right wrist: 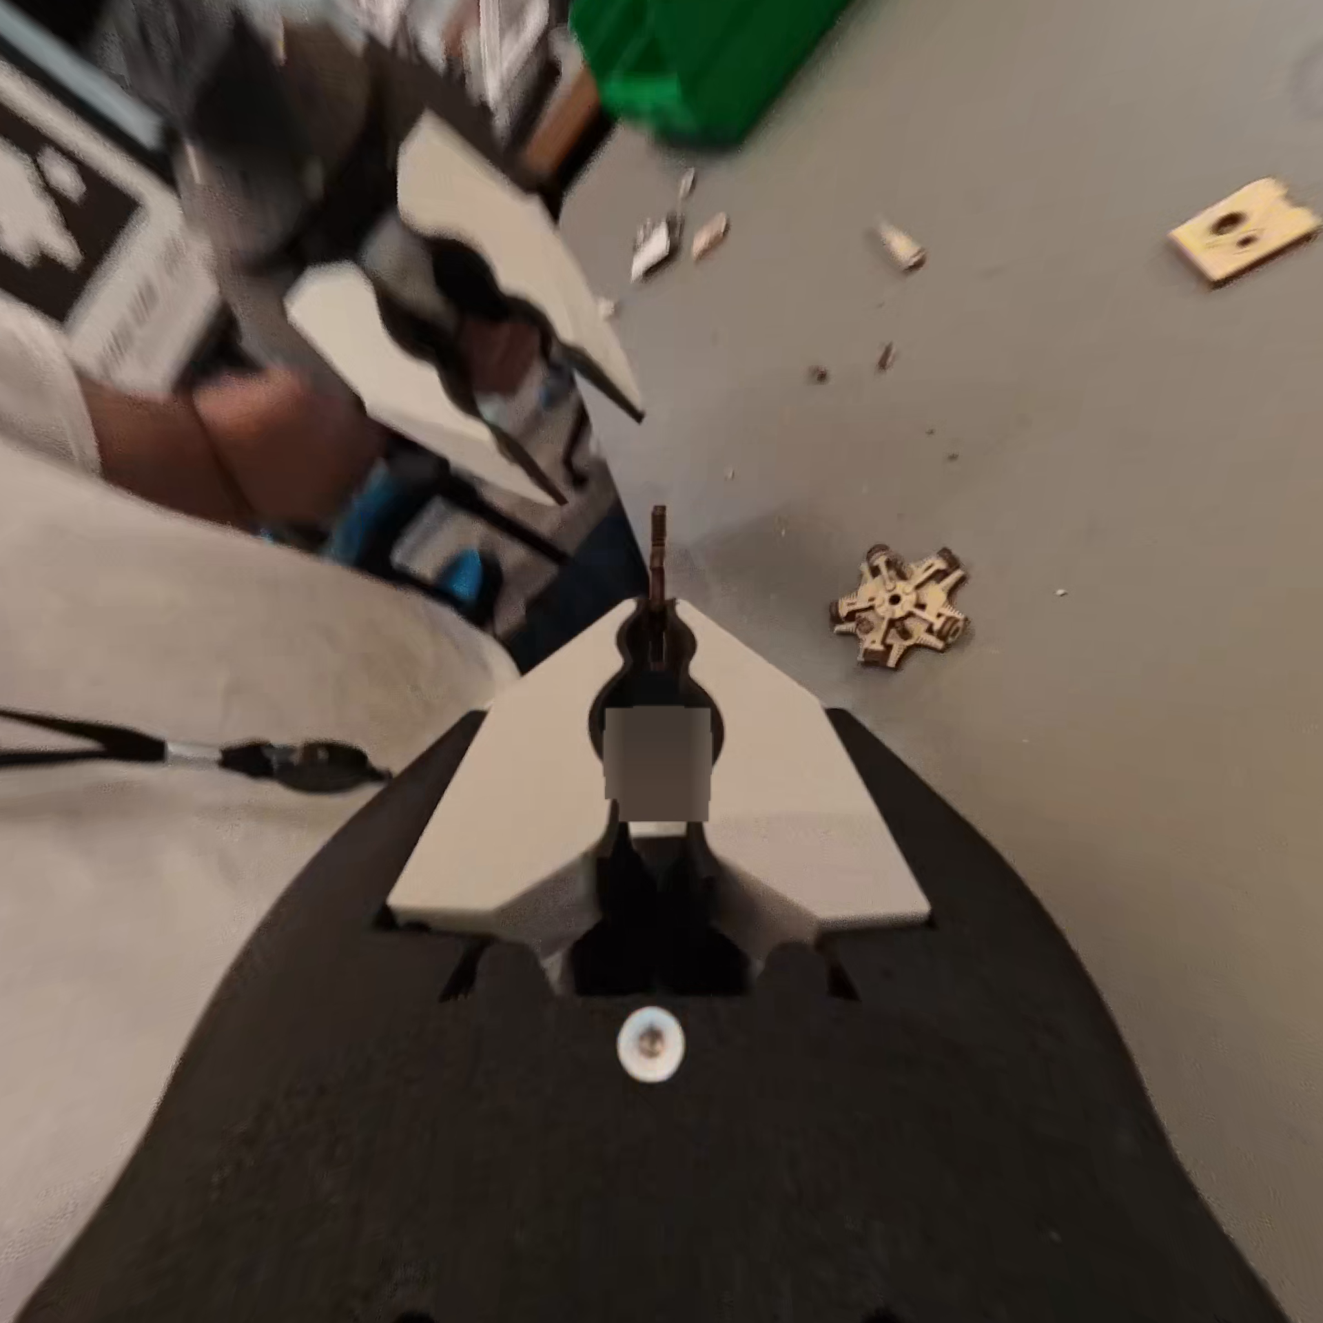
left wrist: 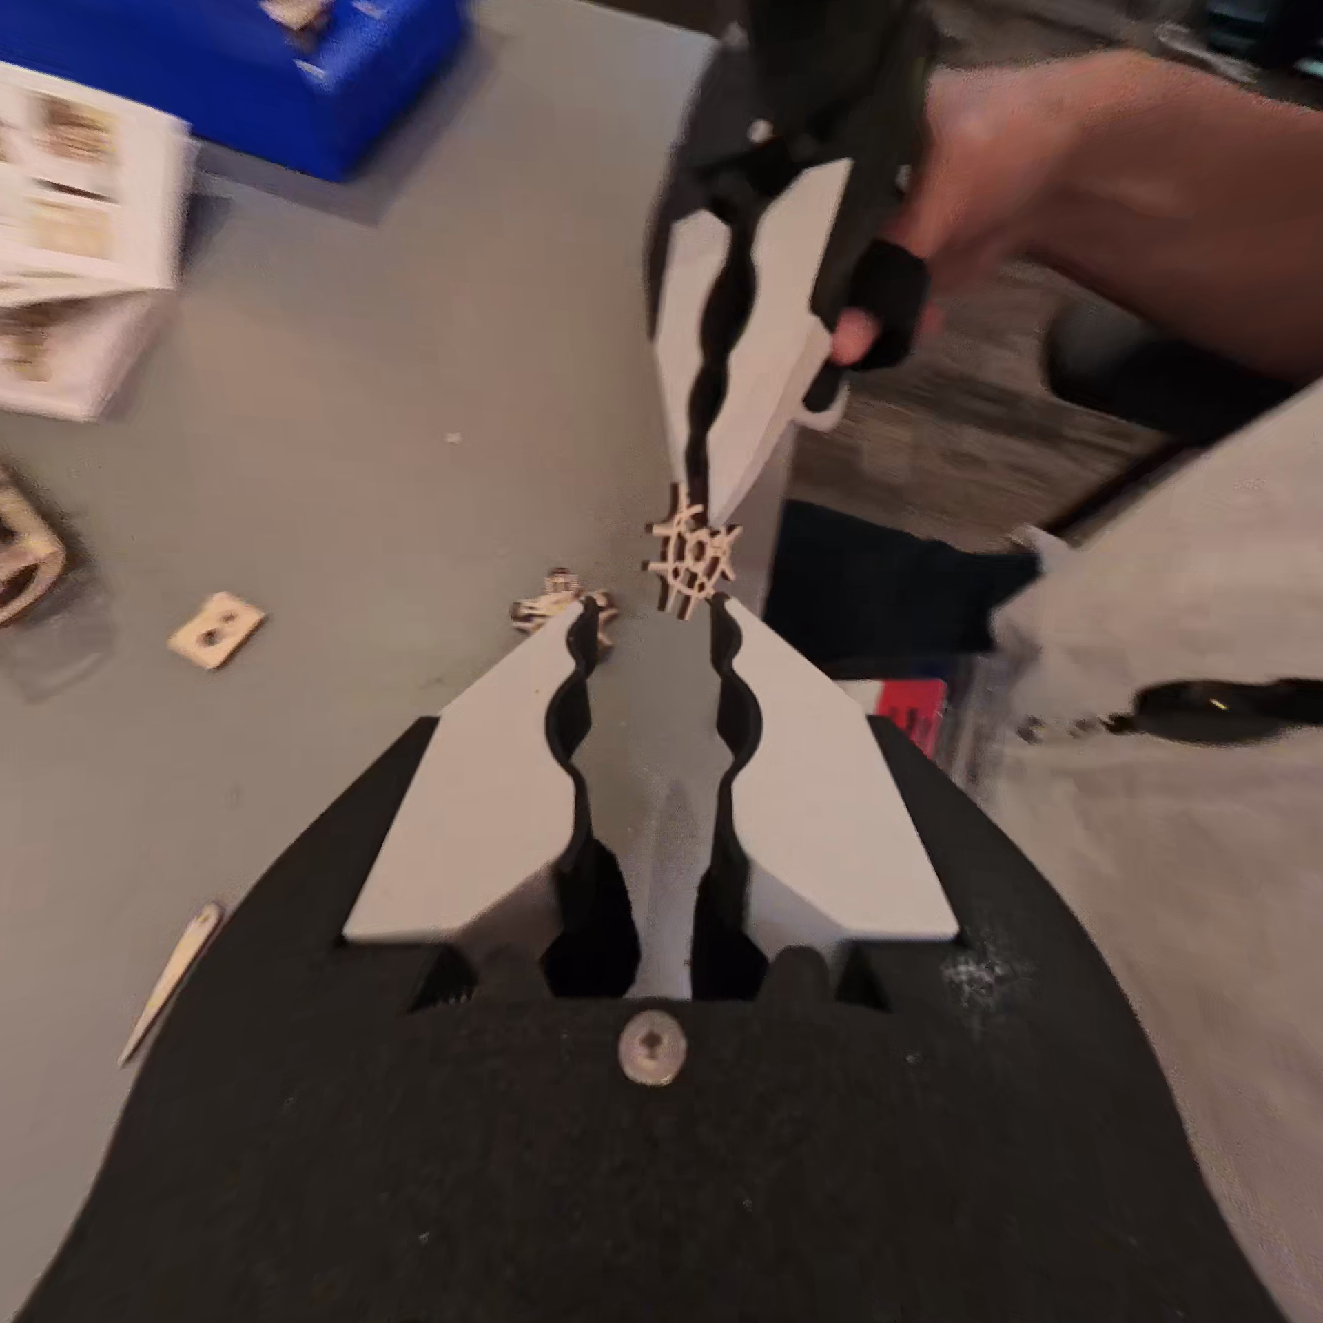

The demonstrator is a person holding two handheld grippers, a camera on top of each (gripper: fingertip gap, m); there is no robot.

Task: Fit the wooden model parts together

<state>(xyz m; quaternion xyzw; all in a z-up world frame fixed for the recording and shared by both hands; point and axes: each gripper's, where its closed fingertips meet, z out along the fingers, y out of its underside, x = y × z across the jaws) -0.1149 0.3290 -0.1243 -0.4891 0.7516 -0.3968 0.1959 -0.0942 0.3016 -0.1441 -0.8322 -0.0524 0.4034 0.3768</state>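
Observation:
My right gripper (right wrist: 657,608) is shut on a thin round lattice wooden part (right wrist: 657,558), seen edge-on here. In the left wrist view that gripper (left wrist: 698,494) comes down from above and holds the wheel-like part (left wrist: 691,555) just beyond my left fingertips. My left gripper (left wrist: 651,608) is open and empty, its tips close under the held part. It also shows blurred in the right wrist view (right wrist: 598,458). A star-shaped wooden assembly (right wrist: 898,608) lies on the grey table (right wrist: 1002,787); in the left wrist view it (left wrist: 558,605) is partly hidden behind my left finger.
A rectangular wooden plate (left wrist: 215,630) (right wrist: 1242,233) lies on the table. A blue box (left wrist: 286,86), a booklet (left wrist: 71,250) and a wooden sliver (left wrist: 172,981) are to the left. A green box (right wrist: 694,64) and small scraps (right wrist: 673,236) lie farther off. The table edge (left wrist: 777,501) and the person's light shirt (right wrist: 179,644) are close. Both grippers' tips are roughly 20 cm from the rectangular wooden plate (right wrist: 1242,233). Look for it in the left wrist view (left wrist: 222,623) too.

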